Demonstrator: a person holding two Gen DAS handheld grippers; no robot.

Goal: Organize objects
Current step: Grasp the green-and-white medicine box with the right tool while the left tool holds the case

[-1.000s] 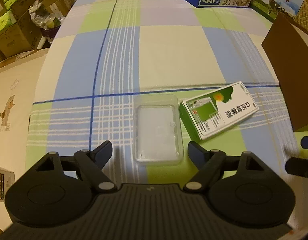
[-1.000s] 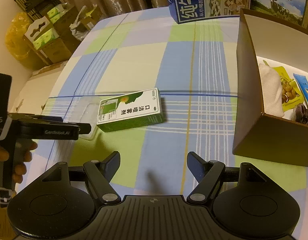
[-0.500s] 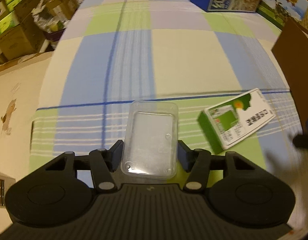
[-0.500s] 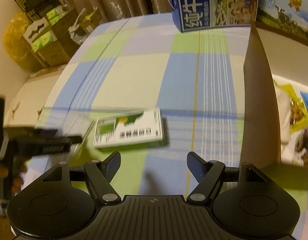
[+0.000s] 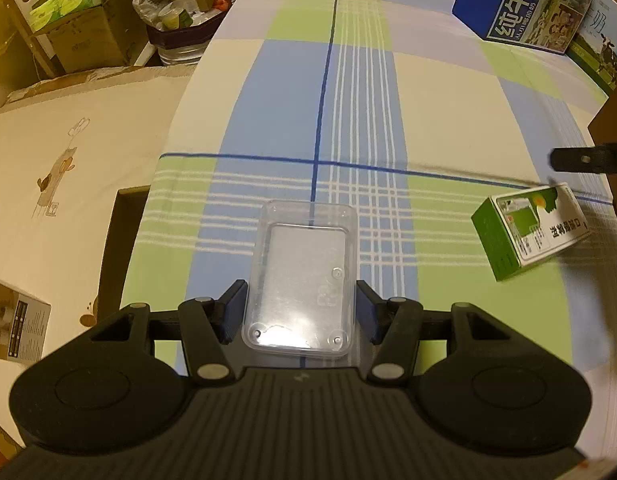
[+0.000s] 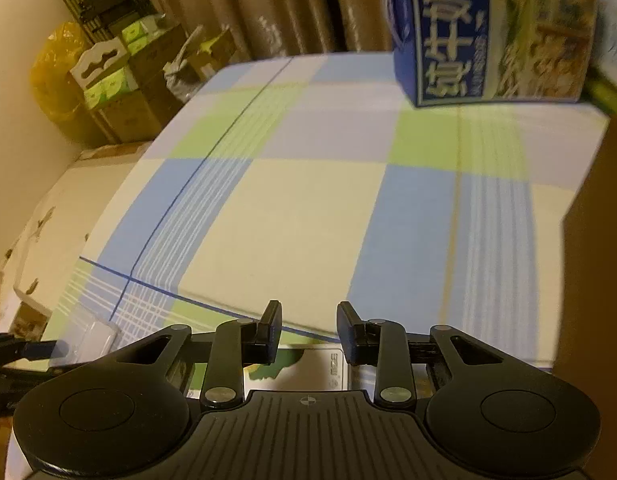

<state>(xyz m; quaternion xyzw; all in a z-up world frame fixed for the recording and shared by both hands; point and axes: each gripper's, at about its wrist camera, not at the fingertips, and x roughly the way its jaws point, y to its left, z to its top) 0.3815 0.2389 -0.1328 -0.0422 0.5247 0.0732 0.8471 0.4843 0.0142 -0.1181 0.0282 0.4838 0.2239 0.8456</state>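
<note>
Left gripper (image 5: 300, 312), wide apart a second ago, now clamped on clear plastic case (image 5: 302, 284) above checked tablecloth (image 5: 360, 112). Right gripper (image 6: 308, 330) has narrowed over green carton (image 5: 532, 232), right of case; grip probably not yet made, view blurred.

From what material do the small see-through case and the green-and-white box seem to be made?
The see-through case, held between the left gripper's jaws, looks like clear hard plastic with a glossy finish: the checked cloth shows through it, and light glints near its lower edge. The green-and-white box is probably printed cardboard with a smooth coat: sharp folded edges, printed faces.
</note>
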